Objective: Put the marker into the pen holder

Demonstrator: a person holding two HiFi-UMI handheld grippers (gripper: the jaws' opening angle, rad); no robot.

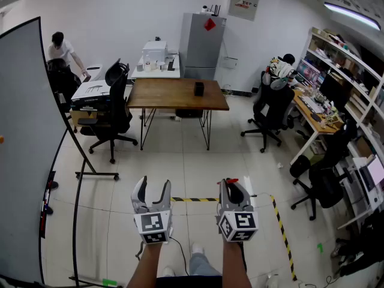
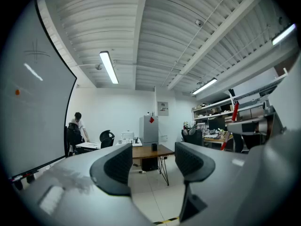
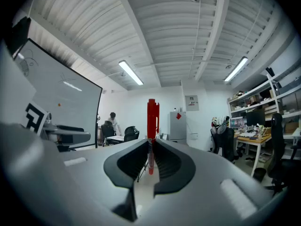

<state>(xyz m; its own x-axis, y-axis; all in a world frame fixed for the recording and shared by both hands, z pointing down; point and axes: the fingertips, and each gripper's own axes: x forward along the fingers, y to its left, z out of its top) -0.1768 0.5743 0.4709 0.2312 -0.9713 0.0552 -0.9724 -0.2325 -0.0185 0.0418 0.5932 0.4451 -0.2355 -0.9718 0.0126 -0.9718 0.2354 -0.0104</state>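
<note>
At the left frame edge, a grey board (image 1: 24, 149) is cut off. Tiled floor (image 1: 198, 167) spans the office; across it, a wooden tabletop (image 1: 177, 93) carries a dark pen holder (image 1: 199, 89), contents too small to tell. Well apart from that holder, the right gripper (image 3: 151, 160) pinches the red marker (image 3: 152, 119) upright; the left gripper (image 2: 153, 166) stands spread, empty.

An office, shown by a brown wooden table (image 1: 174, 95), black swivel chairs (image 1: 115, 108), white wall shelves (image 1: 346, 62) above a cluttered computer desk (image 1: 313, 111), and a large wheeled whiteboard (image 1: 24, 149).
</note>
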